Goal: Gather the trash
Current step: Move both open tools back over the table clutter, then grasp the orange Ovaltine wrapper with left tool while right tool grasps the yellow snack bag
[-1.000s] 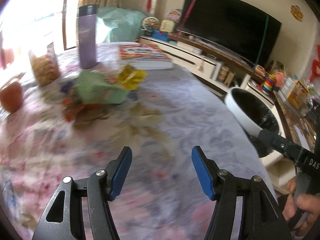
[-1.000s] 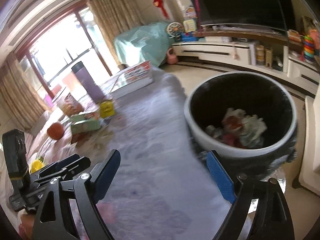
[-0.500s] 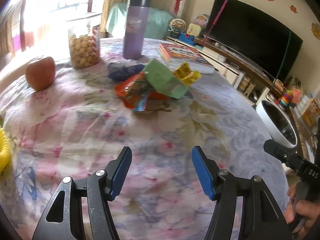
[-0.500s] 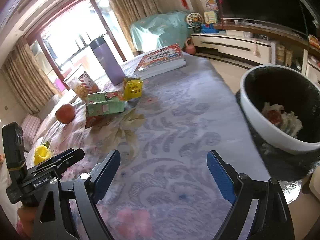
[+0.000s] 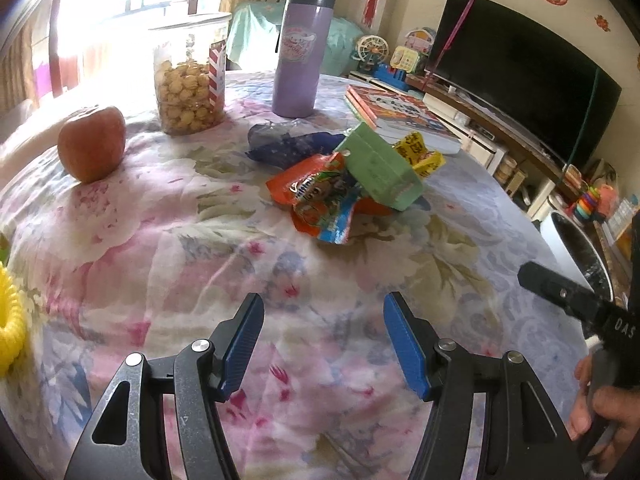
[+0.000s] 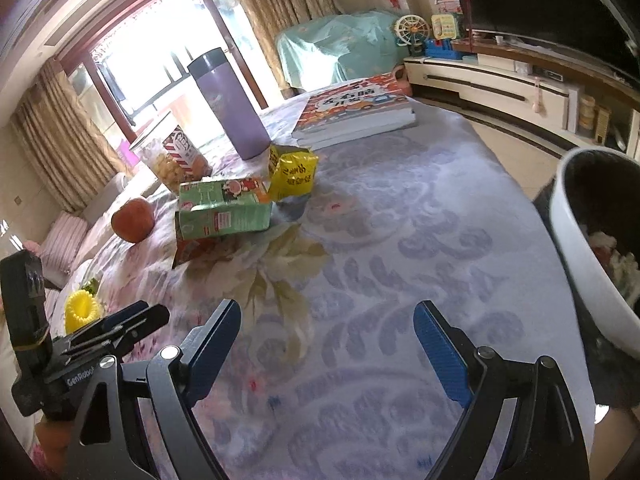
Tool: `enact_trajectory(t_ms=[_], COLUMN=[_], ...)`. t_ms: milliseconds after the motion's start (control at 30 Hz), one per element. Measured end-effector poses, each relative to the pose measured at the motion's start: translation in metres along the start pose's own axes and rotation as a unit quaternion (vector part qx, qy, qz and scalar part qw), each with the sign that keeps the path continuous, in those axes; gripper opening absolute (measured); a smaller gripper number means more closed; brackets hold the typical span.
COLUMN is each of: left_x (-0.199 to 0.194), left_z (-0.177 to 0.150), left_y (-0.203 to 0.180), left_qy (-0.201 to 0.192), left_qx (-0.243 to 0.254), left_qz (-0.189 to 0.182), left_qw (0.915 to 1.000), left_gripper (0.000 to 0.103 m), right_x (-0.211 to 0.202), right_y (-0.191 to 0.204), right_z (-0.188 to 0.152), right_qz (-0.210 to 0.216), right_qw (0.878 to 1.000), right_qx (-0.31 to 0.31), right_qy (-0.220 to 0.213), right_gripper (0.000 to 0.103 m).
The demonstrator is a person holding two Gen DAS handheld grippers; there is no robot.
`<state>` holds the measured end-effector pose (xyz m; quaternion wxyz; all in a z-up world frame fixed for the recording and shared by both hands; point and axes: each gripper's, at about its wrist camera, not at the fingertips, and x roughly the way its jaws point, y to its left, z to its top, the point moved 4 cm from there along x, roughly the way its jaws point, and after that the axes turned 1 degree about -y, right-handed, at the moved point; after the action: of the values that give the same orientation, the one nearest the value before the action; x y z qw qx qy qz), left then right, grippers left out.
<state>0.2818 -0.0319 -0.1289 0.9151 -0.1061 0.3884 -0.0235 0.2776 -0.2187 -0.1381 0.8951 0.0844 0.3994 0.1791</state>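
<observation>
The left claw hangs released and empty over the near bench. Further in, mid-bench, the trash lies heaped: an orange wrapper, likely light, crinkly and slippery, best pinched at a raised edge; a green carton, probably stiff and hollow, best taken across its narrow sides; a yellow packet. The right claw is released, empty. The bin stands far right.
</observation>
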Motion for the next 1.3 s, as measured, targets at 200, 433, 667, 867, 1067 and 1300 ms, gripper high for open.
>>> enact_trajectory(t_ms=[200,433,667,867,1067,1300], left_x=[0.018,0.033,0.058,0.074,0.08,0.076], left_z=[0.014,0.031,0.045,0.052,0.055,0.053], left_y=[0.003,0.002,0.004,-0.002,-0.001,-0.003], left_qy=[0.004,-0.001,0.004,0.003,0.002,-0.002], left_qx=[0.007,0.014,0.005,0.012,0.007,0.015], left_qz=[0.005,0.005,0.004,0.005,0.001,-0.005], left_qw=[1.0,0.9999,1.0,0.9999,1.0,0.9999], left_gripper=[0.062,0.062,0.062,0.06,0.046,0.025], right_x=[0.022,0.041,0.067,0.096,0.117,0.111], right_y=[-0.003,0.001,0.01,0.015,0.019,0.019], right_z=[0.016,0.041,0.064,0.077,0.083,0.078], right_qz=[0.006,0.023,0.032,0.034,0.032,0.032], right_qw=[1.0,1.0,0.999,0.999,0.999,0.999], right_qx=[0.013,0.017,0.006,0.005,-0.002,-0.009], right_qy=[0.009,0.005,0.001,0.008,0.017,0.014], right_gripper=[0.09,0.089,0.089,0.086,0.056,0.037])
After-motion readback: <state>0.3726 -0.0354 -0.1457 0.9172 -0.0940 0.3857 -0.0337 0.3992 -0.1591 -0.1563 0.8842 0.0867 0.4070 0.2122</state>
